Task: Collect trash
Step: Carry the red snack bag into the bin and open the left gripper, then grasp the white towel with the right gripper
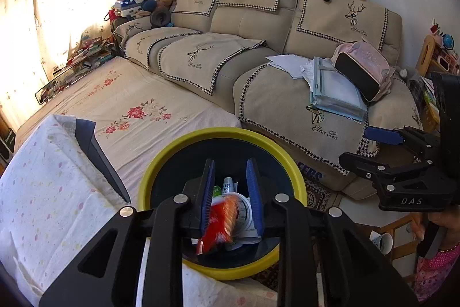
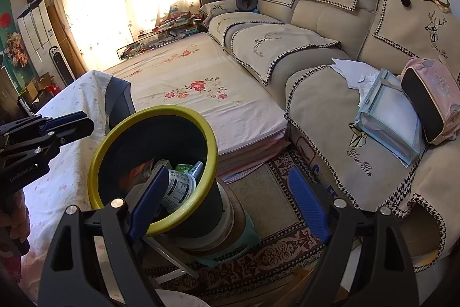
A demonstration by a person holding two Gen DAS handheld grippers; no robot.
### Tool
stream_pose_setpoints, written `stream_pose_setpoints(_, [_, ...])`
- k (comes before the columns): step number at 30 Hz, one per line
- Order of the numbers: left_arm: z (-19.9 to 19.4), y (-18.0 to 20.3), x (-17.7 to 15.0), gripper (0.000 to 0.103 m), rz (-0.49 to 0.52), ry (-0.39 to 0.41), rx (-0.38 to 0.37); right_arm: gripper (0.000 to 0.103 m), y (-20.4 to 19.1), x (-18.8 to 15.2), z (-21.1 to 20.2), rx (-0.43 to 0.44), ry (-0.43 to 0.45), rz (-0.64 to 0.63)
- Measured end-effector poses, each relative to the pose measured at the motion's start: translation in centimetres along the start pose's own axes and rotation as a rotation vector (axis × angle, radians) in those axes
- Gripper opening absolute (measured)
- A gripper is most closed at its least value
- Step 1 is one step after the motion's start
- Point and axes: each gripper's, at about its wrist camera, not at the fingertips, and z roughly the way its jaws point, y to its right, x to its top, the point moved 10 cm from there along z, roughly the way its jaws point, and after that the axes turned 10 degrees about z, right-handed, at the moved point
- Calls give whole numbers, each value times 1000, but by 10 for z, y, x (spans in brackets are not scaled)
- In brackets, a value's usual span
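The left gripper [image 1: 230, 186] hangs directly over the mouth of the yellow-rimmed bin [image 1: 161, 163], its blue pads set narrow. Between them shows a blurred orange-and-red wrapper [image 1: 221, 220]. The left wrist view does not settle whether the pads touch it, though a gap shows on the right side. Below it, inside the bin, lie a round white lid with printing [image 1: 244, 212] and a small white tube [image 1: 228, 186].

The right gripper [image 2: 230, 192] stands wide with nothing between its pads. Its left pad sits in front of the bin's near rim and its right pad over the patterned rug [image 2: 273, 186].

The right wrist view gives what the left one hides: the bin [image 2: 149, 117] stands on a stack of round stools [image 2: 230, 232] on the rug, and holds a green packet [image 2: 184, 168] beside the lid. There the wrapper is only an orange smear [image 2: 138, 171] against the dark inner wall, and the left gripper's body [image 2: 43, 140] enters from the left edge.

The left wrist view alone shows the right gripper's body [image 1: 402, 169] from the side at the right.

Behind the bin lies a flowered mattress [image 2: 201, 76]. A beige sofa [image 1: 244, 53] runs along the far wall, with papers [image 1: 287, 62] and a pink bag [image 1: 365, 68] on its right seat.
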Motion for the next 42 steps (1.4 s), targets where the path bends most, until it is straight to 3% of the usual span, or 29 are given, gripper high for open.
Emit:
stream_pose_setpoints(10, [-76, -43, -44, 26, -53, 51, 82, 81, -18, -7, 3, 15, -19, -34])
stream_pose_setpoints(15, [-126, -83, -90, 26, -138, 66, 155, 81, -34, -11, 7, 26, -34, -66])
stream_pose_setpoints(21, [-194, -146, -159, 27, -270, 88, 299, 81, -73, -20, 10, 62, -56, -131])
stream_pose_setpoints(23, [-215, -167, -186, 32, -310, 89, 358, 81, -94, -23, 11, 84, -65, -165])
stream_pose_setpoints(28, [-267, -223, -256, 33, -438, 91, 485, 81, -159, -36, 13, 154, -93, -265])
stream_pose_setpoints(34, [-318, -278, -335, 35, -557, 77, 648, 81, -262, -61, 7, 280, -127, -415])
stream_pose_setpoints(42, [-344, -299, -395, 40, -696, 118, 689, 81, -390, -110, 2, 394, -169, -619])
